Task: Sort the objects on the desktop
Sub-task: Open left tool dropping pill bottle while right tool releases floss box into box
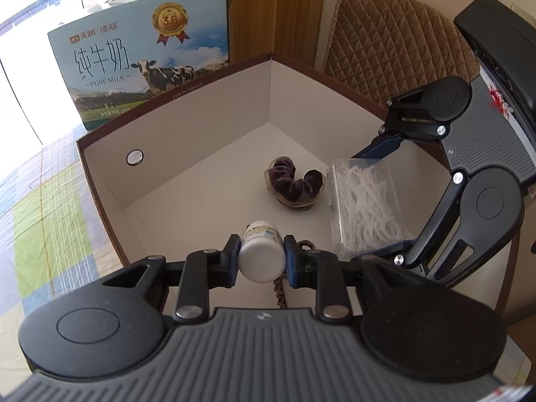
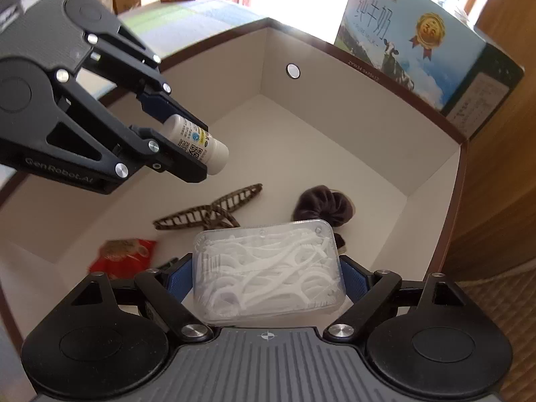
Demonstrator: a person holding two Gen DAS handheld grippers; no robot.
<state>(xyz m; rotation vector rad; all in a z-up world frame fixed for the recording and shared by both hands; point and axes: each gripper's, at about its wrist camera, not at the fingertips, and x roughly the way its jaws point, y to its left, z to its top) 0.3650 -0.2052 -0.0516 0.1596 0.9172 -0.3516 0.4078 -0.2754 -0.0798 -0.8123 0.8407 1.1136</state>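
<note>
My left gripper [image 1: 261,261] is shut on a small white pill bottle [image 1: 261,255], held above the floor of an open cardboard box [image 1: 187,127]. The right wrist view shows the same bottle [image 2: 197,142] in the left gripper [image 2: 192,149] at upper left. My right gripper [image 2: 268,273] is shut on a clear plastic case of white floss picks [image 2: 269,273], also over the box [image 2: 368,107]. From the left wrist, that case [image 1: 365,206] hangs at the right. On the box floor lie a dark brown scrunchie [image 1: 294,184], a brown patterned hair clip [image 2: 211,212] and a red packet [image 2: 122,254].
A blue pure-milk carton [image 1: 140,53] stands just behind the box. A brown quilted chair back [image 1: 395,43] sits beyond the box's right wall. A green and white striped cloth [image 1: 43,214] covers the surface left of the box.
</note>
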